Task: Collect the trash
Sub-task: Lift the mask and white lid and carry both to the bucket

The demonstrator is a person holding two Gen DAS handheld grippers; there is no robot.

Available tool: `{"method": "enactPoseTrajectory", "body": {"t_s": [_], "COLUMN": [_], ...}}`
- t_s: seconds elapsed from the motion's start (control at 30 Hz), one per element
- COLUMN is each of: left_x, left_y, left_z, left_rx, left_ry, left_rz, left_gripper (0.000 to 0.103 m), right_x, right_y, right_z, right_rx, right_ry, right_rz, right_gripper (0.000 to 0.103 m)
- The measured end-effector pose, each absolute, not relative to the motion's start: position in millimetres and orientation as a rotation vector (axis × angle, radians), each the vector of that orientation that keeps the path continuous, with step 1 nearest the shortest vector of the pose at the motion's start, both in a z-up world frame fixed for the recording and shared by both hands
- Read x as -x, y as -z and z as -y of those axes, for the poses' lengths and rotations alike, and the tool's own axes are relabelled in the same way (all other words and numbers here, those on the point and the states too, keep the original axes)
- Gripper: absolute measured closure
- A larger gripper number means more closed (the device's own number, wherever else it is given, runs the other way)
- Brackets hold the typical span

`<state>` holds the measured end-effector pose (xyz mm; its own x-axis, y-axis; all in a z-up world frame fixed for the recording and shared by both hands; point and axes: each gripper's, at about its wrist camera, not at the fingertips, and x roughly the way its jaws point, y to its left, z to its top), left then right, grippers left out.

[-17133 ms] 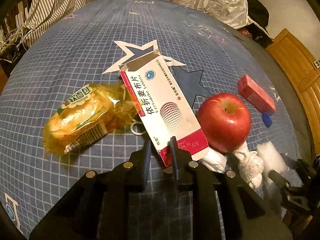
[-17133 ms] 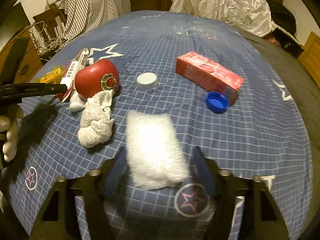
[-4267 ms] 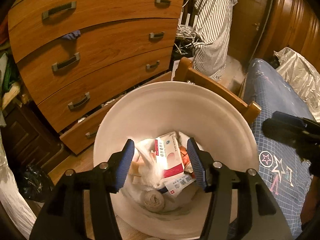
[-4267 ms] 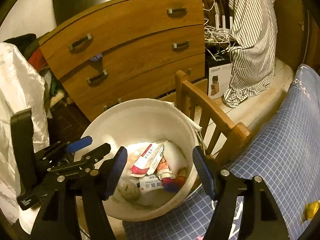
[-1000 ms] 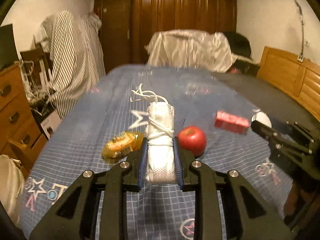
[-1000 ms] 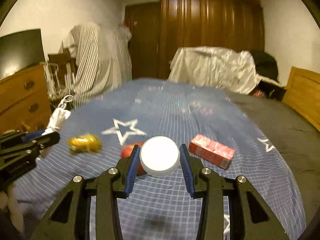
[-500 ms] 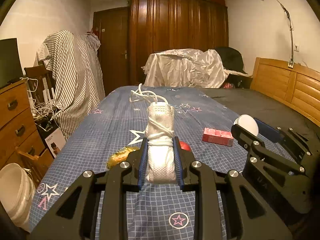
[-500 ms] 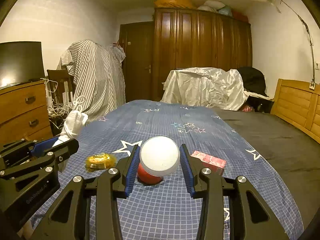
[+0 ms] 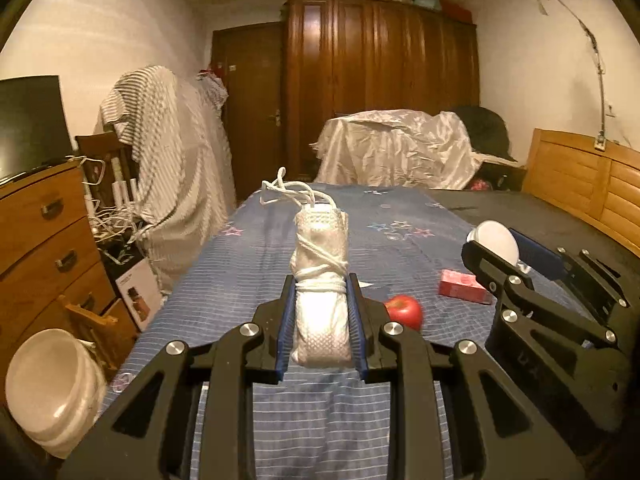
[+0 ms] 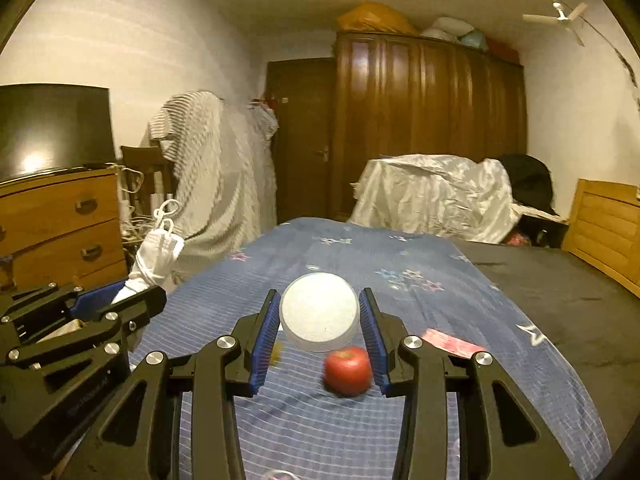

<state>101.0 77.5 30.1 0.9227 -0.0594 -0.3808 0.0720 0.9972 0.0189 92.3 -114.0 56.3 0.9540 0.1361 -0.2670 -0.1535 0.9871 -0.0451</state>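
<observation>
Although the dark wardrobe (image 9: 380, 92) and the draped furniture fill the far end of the room, what matters lies on the bed (image 9: 256, 272) with its blue star-patterned cover, and beside it at the lower left of the left wrist view, where the white bin (image 9: 48, 388) stands on the floor next to a wooden chair (image 9: 96, 320) and the chest of drawers (image 9: 44, 232). Both tools are loaded and held above the bed, so the step in hand looks like the carry from pick-up to disposal. The left gripper (image 9: 322, 320) has its fingers closed tight on a rolled white cloth bundle (image 9: 322, 280) bound with string, which stands upright between the pads with loose loops at its top. The right gripper (image 10: 320, 334) has its fingers clamped on the rim of a round white lid (image 10: 319, 316), held face-on to the camera. Left on the cover are a red apple (image 10: 347, 369), a pink carton (image 9: 464, 286) further right, and a yellow wrapper (image 10: 275, 351) mostly hidden behind the right tool's finger. As I judge it, the next move calls for swinging both tools leftward and down until each hangs over the bin's mouth, then opening the fingers one tool at a time so that the bundle's trailing string and the light lid fall inside, clear of the rim and the chair.
</observation>
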Motion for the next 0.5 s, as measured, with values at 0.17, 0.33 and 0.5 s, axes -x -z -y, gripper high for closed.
{"method": "enactPoseTrajectory", "body": {"t_s": [0.17, 0.33, 0.5], "left_x": [-101, -98, -88], "left_y": [-36, -40, -42], "left_z": [-118, -172, -228], "left_rx": [-0.019, 0.017, 0.053], "left_ry": [-0.008, -0.102, -0.198], "left_rz": [-0.409, -0.429, -0.447], "left_gripper": [0.080, 0.080, 0.080], "right_x": [-101, -104, -112], "right_y": [-69, -81, -92], "right_z": [59, -7, -81], "right_rx": [0.085, 0.115, 0.143], "right_ry": [-0.238, -0.335, -0.441], "right_rz": [-0.280, -0.292, -0.318], "right_gripper": [0.062, 0.062, 0.062]}}
